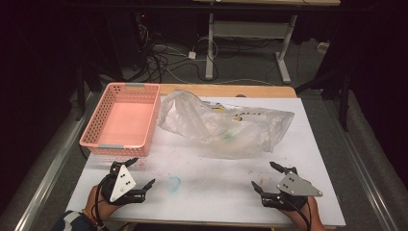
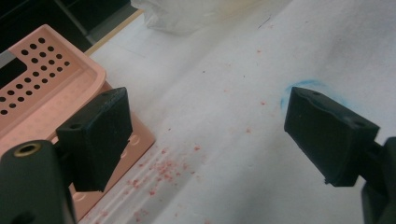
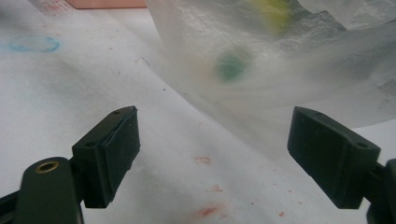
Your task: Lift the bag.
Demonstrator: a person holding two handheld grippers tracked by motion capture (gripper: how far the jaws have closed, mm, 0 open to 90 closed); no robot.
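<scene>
A crumpled clear plastic bag (image 1: 223, 125) lies across the middle of the white table cover, with something green (image 3: 229, 65) and something yellow (image 3: 273, 9) dimly visible inside. A pink perforated basket (image 1: 122, 118) stands empty at the left. My left gripper (image 1: 142, 172) rests open near the front left, just in front of the basket's near corner (image 2: 135, 140), nothing between its jaws. My right gripper (image 1: 265, 176) is open at the front right, pointing at the bag's near edge (image 3: 261, 112) and apart from it.
A blue ring mark (image 1: 174, 183) and pink crumbs (image 2: 161, 170) stain the white cover (image 1: 216, 183) between the grippers. The wooden table edge (image 1: 226, 90) shows at the back. Beyond it, cables and a desk frame (image 1: 250, 43) stand on the floor.
</scene>
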